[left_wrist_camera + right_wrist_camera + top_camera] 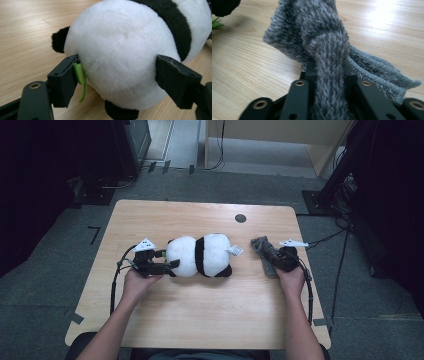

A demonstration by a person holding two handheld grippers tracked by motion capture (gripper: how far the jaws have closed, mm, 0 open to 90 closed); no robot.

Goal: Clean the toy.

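A plush panda (200, 256) lies on its side near the middle of the wooden table (200, 320), its white round end turned toward the person's left. Taking the panda as the landmark, the left gripper (167, 265) sits right at that white end. In the left gripper view its two black jaws stand wide apart, one on each side of the panda's (125, 50) rounded white body. The jaw with the green pad (80, 73) touches the fur at the edge; the other jaw lies against or just beside the fur on the far side, and whether it presses in I cannot tell. The plush shows no clear squeeze between them. A small black limb (59, 39) sticks out beyond the green-padded jaw, and another black limb (121, 112) rests on the tabletop below the body.

On the other side of the panda, a little apart from its tagged end, lies a grey knitted sock (264, 251). The right gripper (281, 260) is at the sock's near end. In the right gripper view its jaws are drawn together, clamped on a bunched fold of the fuzzy sock (322, 50), which rises between them, while the ribbed cuff (382, 72) trails onto the table (249, 67) beside it.
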